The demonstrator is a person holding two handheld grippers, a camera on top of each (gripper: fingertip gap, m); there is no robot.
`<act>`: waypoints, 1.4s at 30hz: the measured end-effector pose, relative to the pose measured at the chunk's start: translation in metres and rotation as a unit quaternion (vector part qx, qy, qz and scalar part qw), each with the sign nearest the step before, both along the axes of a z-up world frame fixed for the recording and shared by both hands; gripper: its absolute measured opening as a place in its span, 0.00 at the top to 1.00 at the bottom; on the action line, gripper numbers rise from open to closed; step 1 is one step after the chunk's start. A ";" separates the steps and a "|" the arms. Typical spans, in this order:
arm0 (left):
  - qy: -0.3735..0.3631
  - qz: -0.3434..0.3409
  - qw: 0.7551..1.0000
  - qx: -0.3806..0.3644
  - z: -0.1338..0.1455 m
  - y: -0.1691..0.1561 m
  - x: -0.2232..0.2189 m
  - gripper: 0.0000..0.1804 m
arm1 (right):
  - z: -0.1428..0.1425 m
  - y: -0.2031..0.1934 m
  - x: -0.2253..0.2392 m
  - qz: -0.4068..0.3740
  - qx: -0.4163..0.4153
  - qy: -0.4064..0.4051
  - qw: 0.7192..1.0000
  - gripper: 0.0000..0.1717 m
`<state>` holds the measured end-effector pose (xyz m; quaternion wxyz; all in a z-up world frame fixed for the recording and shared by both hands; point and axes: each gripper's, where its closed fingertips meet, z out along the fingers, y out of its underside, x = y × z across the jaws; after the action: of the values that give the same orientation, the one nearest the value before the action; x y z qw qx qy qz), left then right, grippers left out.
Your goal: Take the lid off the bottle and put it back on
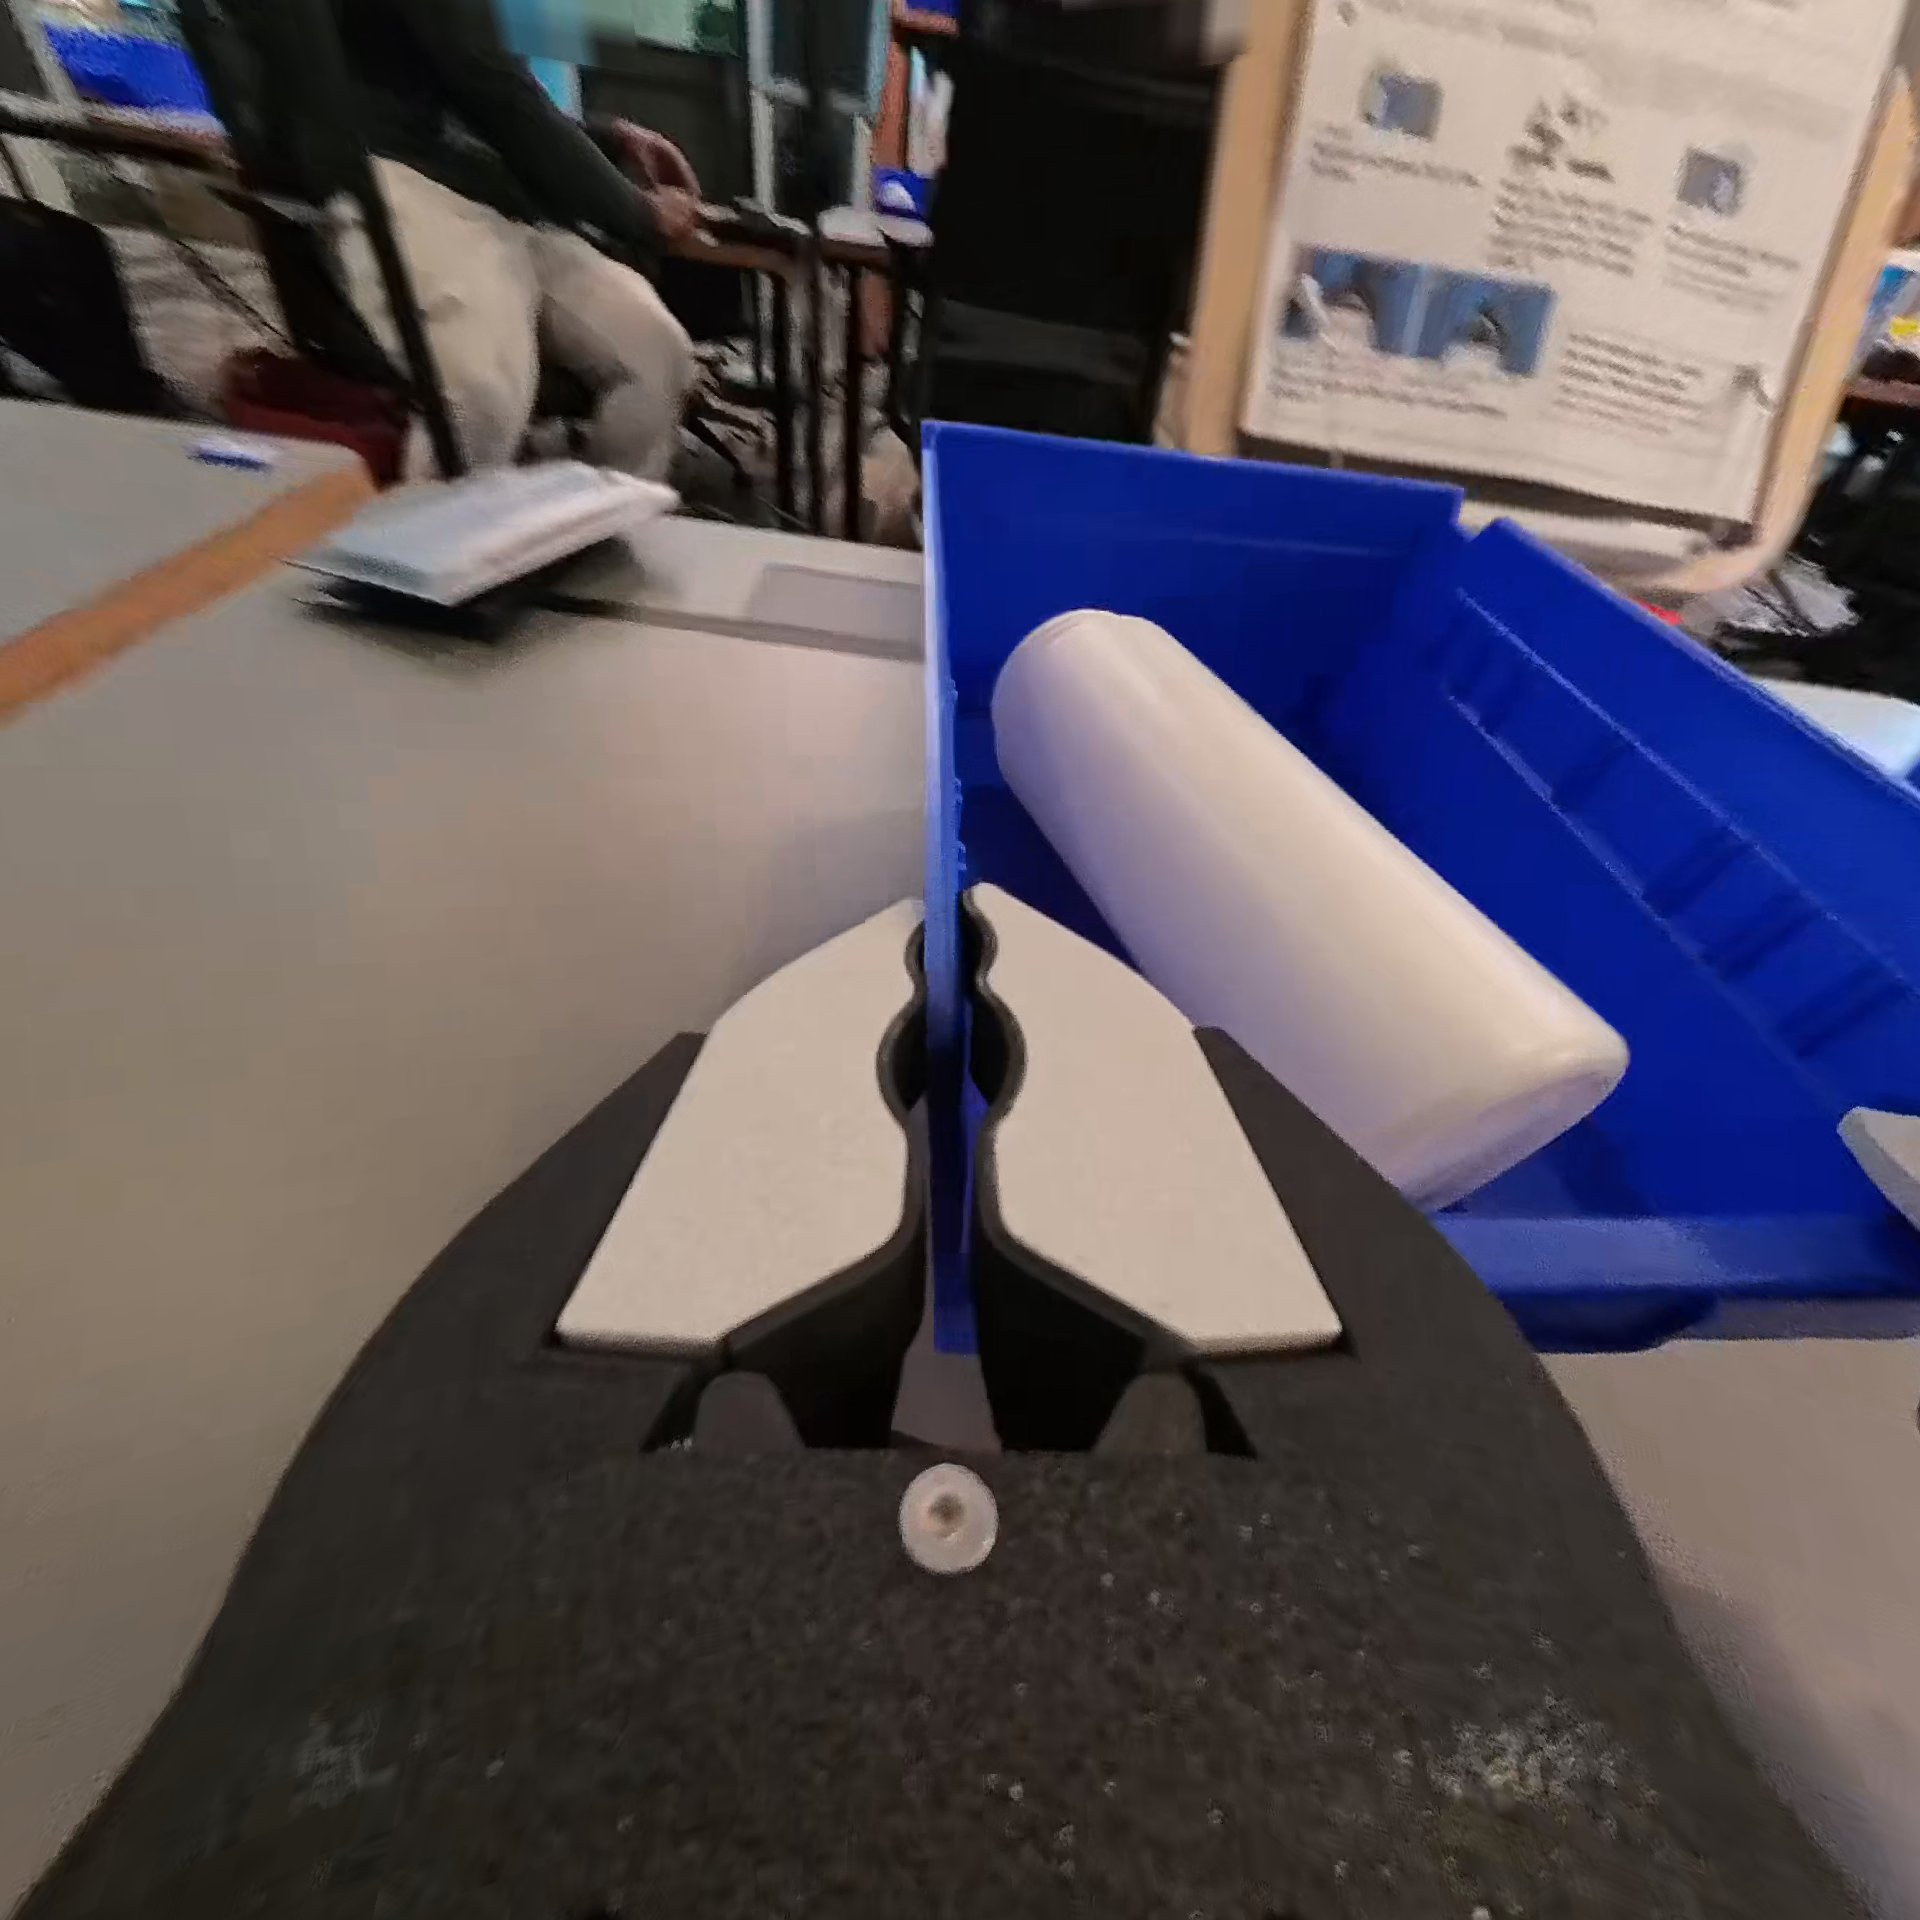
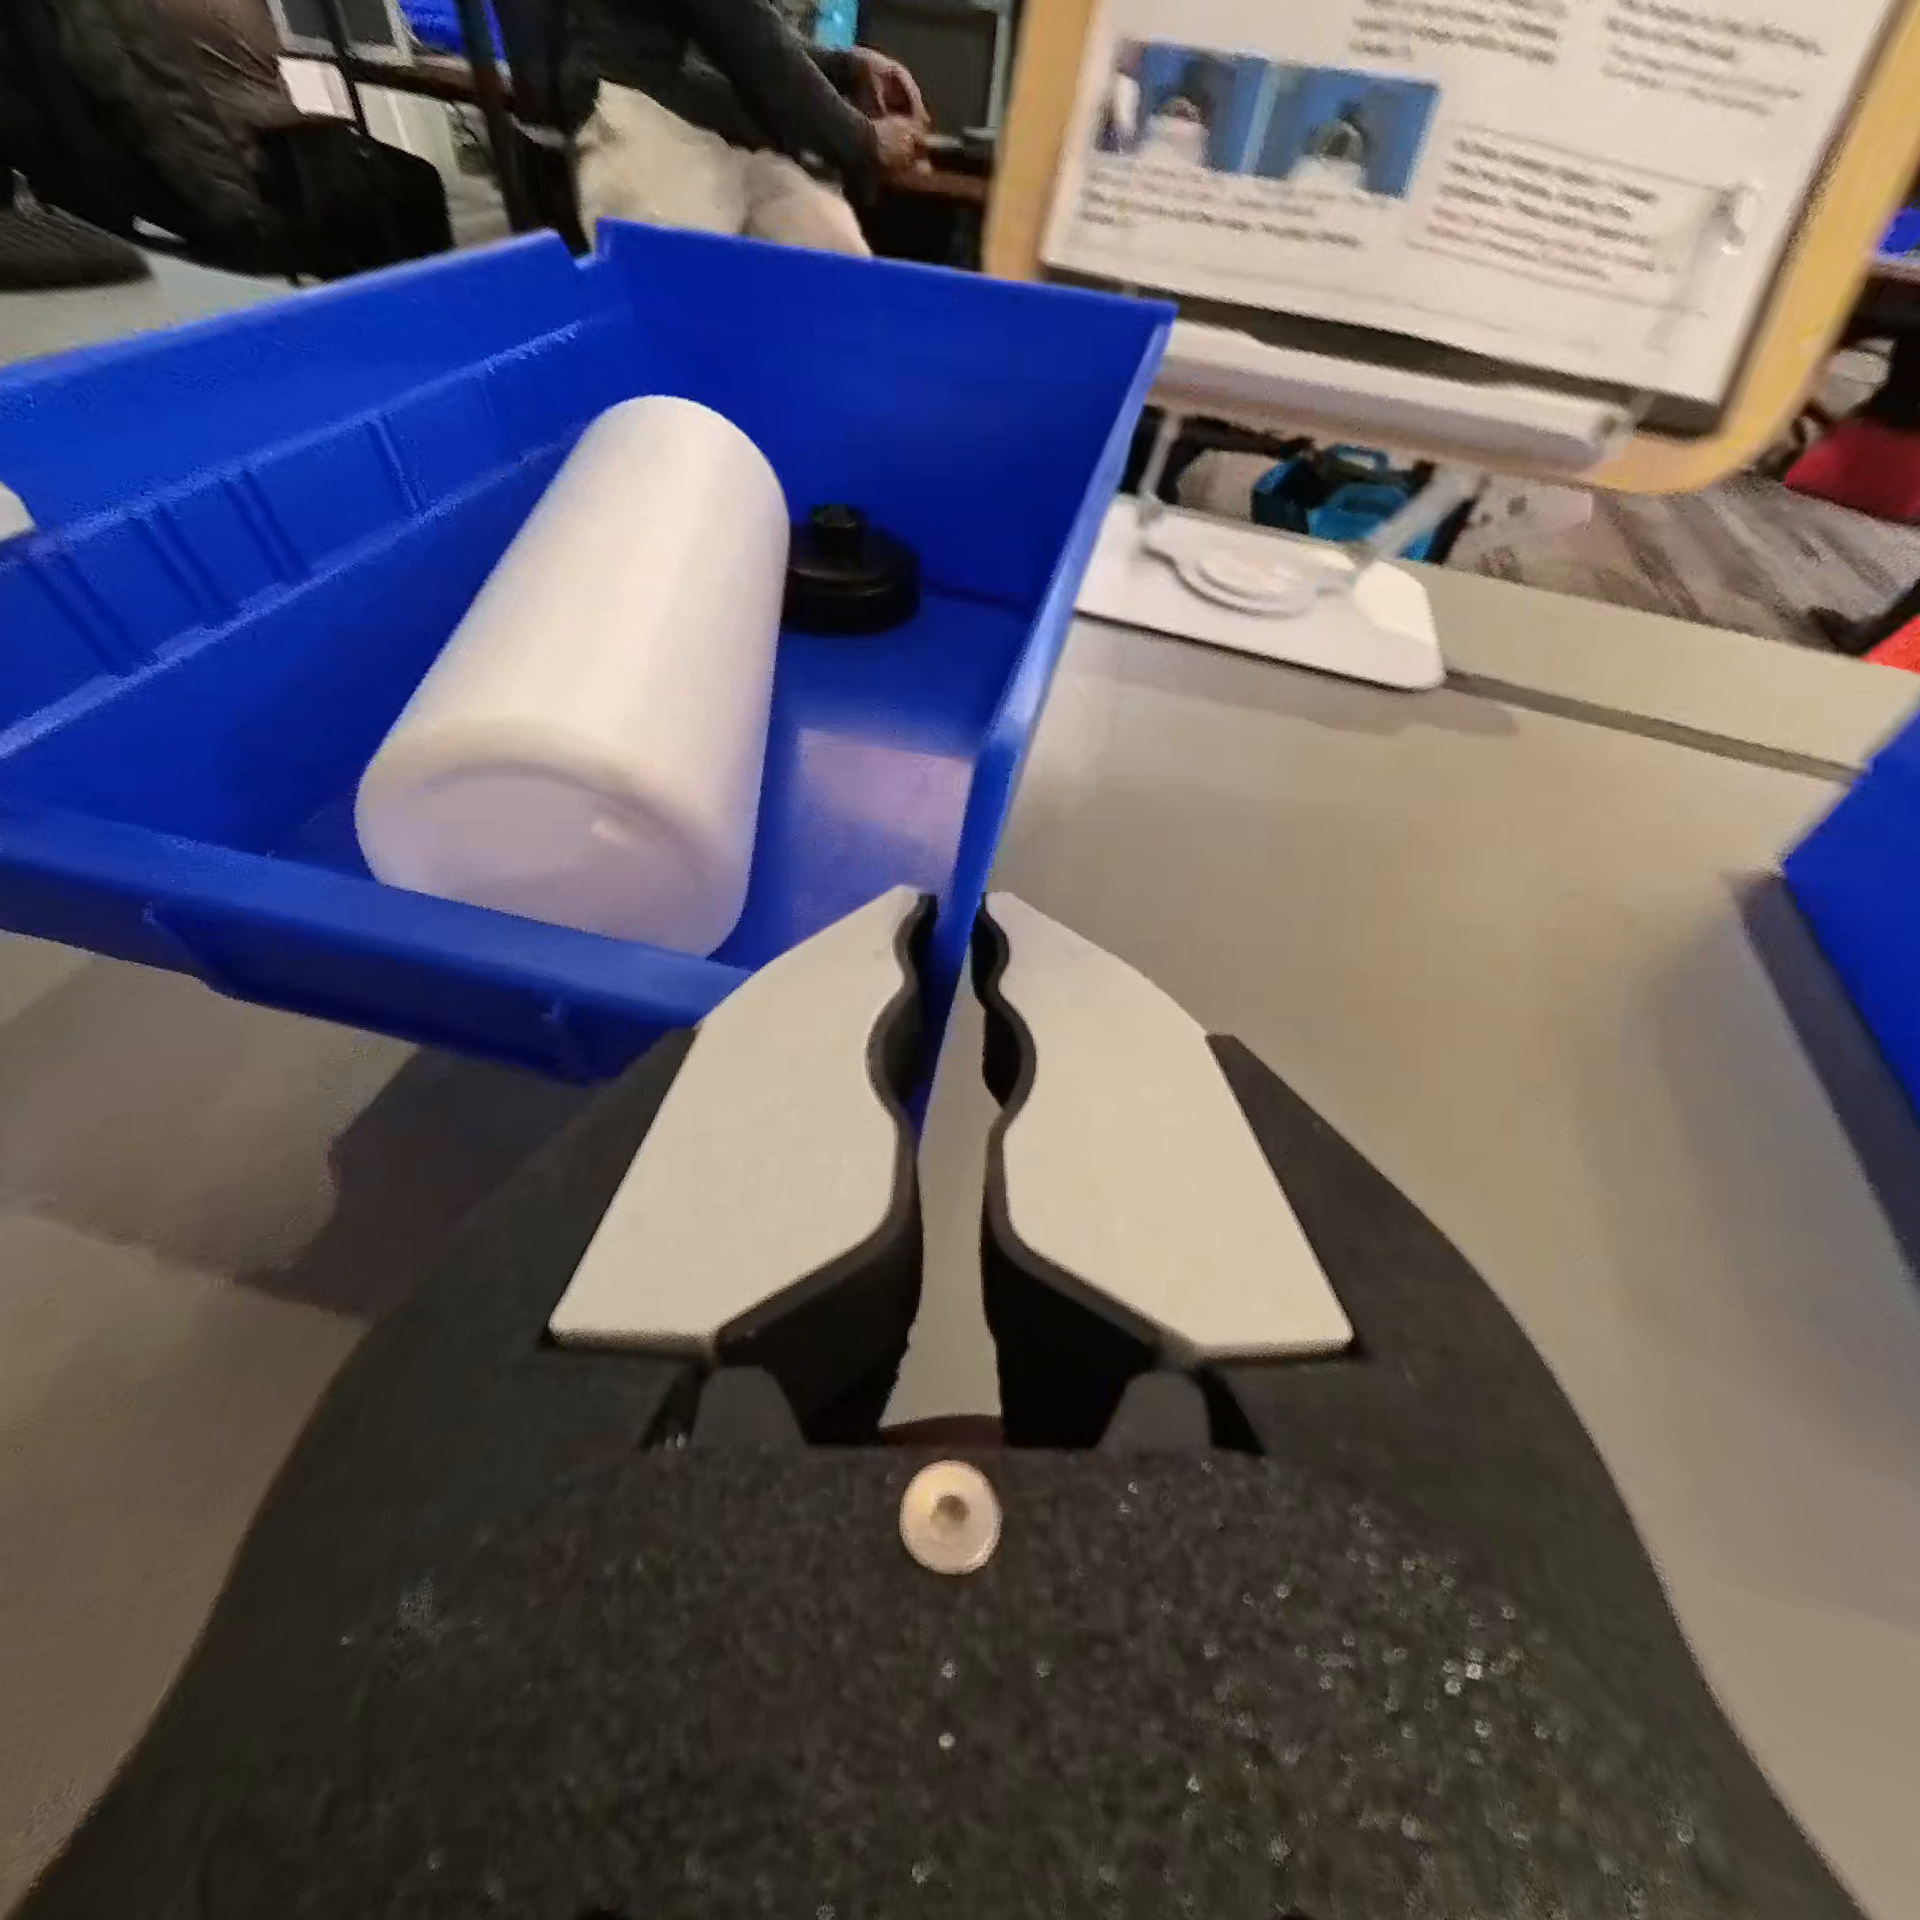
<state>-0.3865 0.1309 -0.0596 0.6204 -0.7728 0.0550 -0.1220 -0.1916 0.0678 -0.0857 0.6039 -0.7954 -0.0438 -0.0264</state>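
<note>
A blue plastic bin (image 1: 1558, 665) holds a white bottle (image 1: 1278, 894) lying on its side. In the right wrist view the bottle (image 2: 582, 675) lies with its flat base towards me, and a black lid (image 2: 852, 571) sits loose on the bin floor just beyond its far end. My left gripper (image 1: 945, 920) is shut on the thin left end wall (image 1: 940, 727) of the bin. My right gripper (image 2: 956, 909) is shut on the right end wall (image 2: 1023, 675) of the bin (image 2: 312, 416). The bottle's neck is hidden.
The bin is over a grey table (image 1: 468, 935), with a shadow under its front edge (image 2: 312, 1143). A second blue bin (image 2: 1860, 883) stands at the right. A white stand (image 2: 1268, 592) and a poster board (image 2: 1455, 156) are behind. A person (image 1: 499, 260) sits beyond the table.
</note>
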 end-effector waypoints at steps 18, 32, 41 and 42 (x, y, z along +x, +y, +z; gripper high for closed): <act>-0.018 0.032 0.997 -0.065 -0.052 0.080 -0.123 0.99 | -0.063 0.083 -0.136 0.092 -0.154 0.088 0.980 0.94; -0.031 0.015 0.999 -0.019 0.027 0.035 -0.125 0.70 | -0.002 -0.013 0.051 0.033 -0.049 -0.075 0.995 0.81; 0.006 -0.153 0.978 -0.142 -0.006 -0.037 0.027 0.70 | -0.023 -0.092 0.205 -0.048 -0.056 -0.069 0.995 0.79; 0.002 -0.166 0.974 -0.153 -0.012 -0.050 0.042 0.68 | -0.027 -0.099 0.219 -0.057 -0.050 -0.071 0.995 0.79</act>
<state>-0.3441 0.0810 -0.0718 0.4658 -0.8389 0.1644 -0.2286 0.0277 -0.0316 -0.1128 0.5562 -0.8219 -0.0427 -0.1152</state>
